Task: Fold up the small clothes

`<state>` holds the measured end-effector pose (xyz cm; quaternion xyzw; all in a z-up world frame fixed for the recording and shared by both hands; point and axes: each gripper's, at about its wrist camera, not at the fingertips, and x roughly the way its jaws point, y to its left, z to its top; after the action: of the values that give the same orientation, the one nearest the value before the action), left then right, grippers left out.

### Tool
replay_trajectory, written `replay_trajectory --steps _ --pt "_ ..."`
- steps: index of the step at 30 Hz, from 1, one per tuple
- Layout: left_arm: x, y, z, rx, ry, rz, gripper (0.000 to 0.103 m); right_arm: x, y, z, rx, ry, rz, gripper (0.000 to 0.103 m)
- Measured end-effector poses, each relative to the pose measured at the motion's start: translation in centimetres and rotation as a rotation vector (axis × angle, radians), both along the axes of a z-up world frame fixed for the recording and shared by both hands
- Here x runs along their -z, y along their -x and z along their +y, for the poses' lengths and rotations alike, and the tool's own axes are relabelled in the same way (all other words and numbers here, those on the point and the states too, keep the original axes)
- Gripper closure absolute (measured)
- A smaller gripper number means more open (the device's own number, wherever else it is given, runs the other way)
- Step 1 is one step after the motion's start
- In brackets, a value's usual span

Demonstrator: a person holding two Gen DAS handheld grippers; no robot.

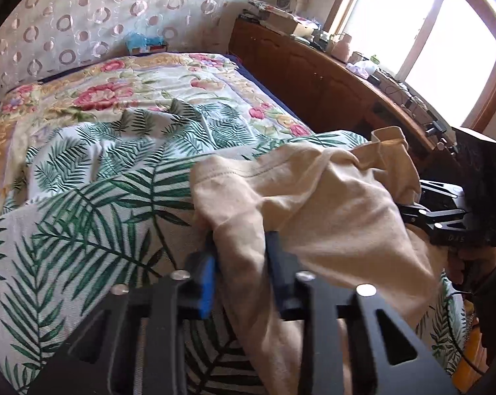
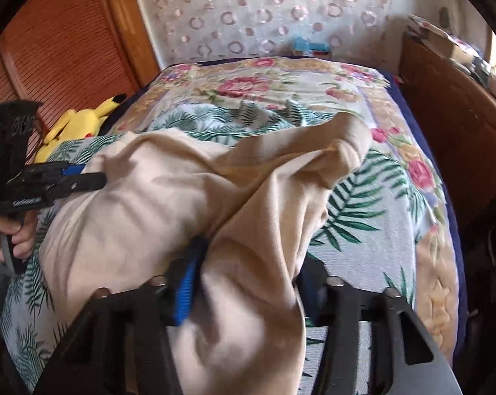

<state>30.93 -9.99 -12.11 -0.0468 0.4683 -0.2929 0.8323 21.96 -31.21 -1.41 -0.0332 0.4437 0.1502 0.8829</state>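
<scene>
I'm looking at a bed (image 1: 248, 75) with a navy edge showing along its sides. A flowered quilt (image 2: 422, 177) — pink blooms on cream and yellow — covers it up to the far wall. Over the quilt lies a white sheet printed with green palm fronds (image 1: 83, 210), rumpled toward the middle. On that sheet I see a beige garment (image 2: 169, 197), bunched and partly lifted off the surface. At the bed's left edge in my right wrist view sits a yellow plush toy (image 2: 80, 121).
</scene>
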Motion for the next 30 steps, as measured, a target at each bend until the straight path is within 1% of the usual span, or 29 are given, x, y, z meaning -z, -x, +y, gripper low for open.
replay_trajectory --steps 1,2,4,6,10,14,16,17,20,23,27,30 --pt "0.0 0.0 0.0 0.003 0.012 0.012 0.084 0.0 -0.1 -0.3 -0.015 -0.016 0.010 0.069" --pt "-0.2 0.1 0.0 0.009 0.021 0.018 0.087 0.1 -0.2 -0.3 -0.028 -0.024 0.018 0.073" --pt "-0.7 0.5 0.3 0.007 0.034 0.008 0.088 0.1 -0.3 -0.5 -0.045 -0.016 0.016 0.078" --pt "-1.8 1.4 0.9 -0.017 0.042 -0.027 0.089 -0.1 -0.2 -0.5 -0.057 -0.017 -0.005 0.080" --pt "-4.7 3.7 2.4 -0.047 0.056 -0.099 0.089 -2.2 0.5 -0.2 -0.078 -0.044 -0.082 0.081" --pt "-7.7 6.4 5.7 -0.109 0.075 -0.184 0.090 -5.1 0.8 2.6 -0.164 0.000 -0.152 0.082" --pt "-8.9 7.8 8.2 -0.160 0.084 -0.225 0.090 -6.5 0.9 4.8 -0.226 0.024 -0.190 0.082" --pt "-9.6 8.9 10.1 -0.200 0.086 -0.247 0.090 -7.1 0.9 6.0 -0.258 0.032 -0.205 0.082" --pt "-10.0 11.2 14.5 -0.293 0.070 -0.282 0.090 -8.2 0.1 10.7 -0.373 0.077 -0.220 0.082" --pt "-9.6 13.7 19.1 -0.398 0.034 -0.299 0.090 -8.5 -1.1 16.4 -0.492 0.115 -0.226 0.082" --pt "-7.9 17.0 25.1 -0.546 0.001 -0.285 0.090 -7.9 -2.9 24.2 -0.646 0.161 -0.232 0.082" --pt "-6.3 18.8 27.9 -0.633 -0.021 -0.260 0.090 -7.1 -4.3 30.2 -0.773 0.200 -0.246 0.082"
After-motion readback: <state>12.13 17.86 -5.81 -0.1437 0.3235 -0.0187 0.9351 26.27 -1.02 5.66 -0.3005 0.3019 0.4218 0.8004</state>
